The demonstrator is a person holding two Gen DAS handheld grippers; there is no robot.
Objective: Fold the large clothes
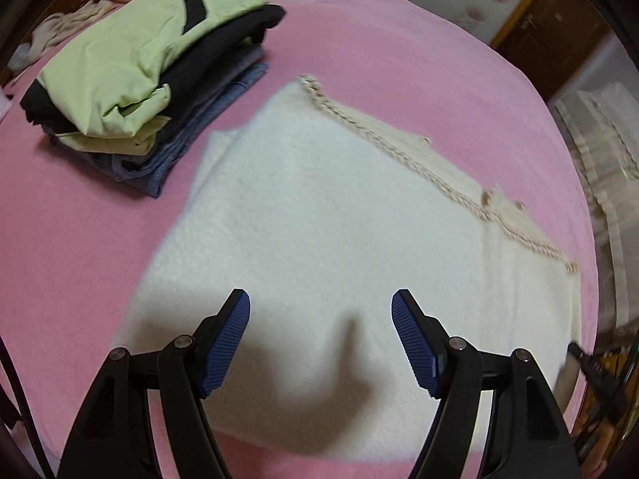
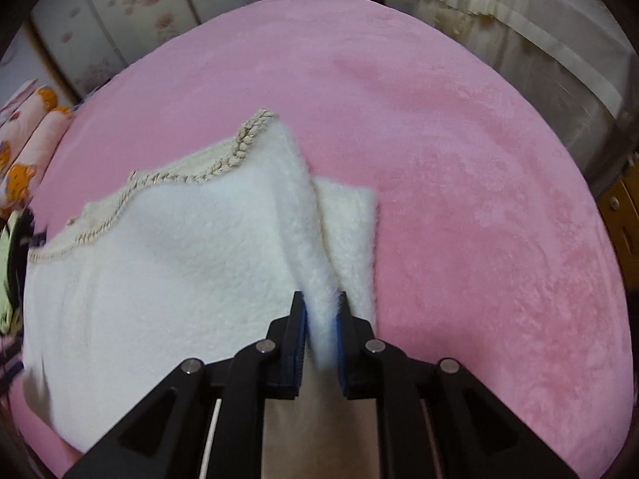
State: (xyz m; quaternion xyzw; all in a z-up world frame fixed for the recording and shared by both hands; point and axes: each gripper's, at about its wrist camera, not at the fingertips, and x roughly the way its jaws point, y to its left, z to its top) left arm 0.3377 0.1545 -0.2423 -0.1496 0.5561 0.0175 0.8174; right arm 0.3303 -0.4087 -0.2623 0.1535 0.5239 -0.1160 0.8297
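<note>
Fingers of right gripper (image 2: 321,311) pinched on white fleece garment (image 2: 179,259); left gripper (image 1: 320,307) gaping above it, empty. Lying flat on pink bed (image 2: 459,159), braided edge (image 1: 399,151) running diagonally. Beyond: folded clothes stack (image 1: 139,80), floral wardrobe doors (image 2: 131,12).

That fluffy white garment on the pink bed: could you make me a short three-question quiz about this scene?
1. True or false: the right gripper pinches a fold of the fluffy white knitted garment.
2. The left gripper is: A open above the garment, B shut on it, C holding jeans.
3. Fill in: the stack of folded clothes is topped by a light ____ piece.

Key: 1 true; 2 A; 3 green.
</note>
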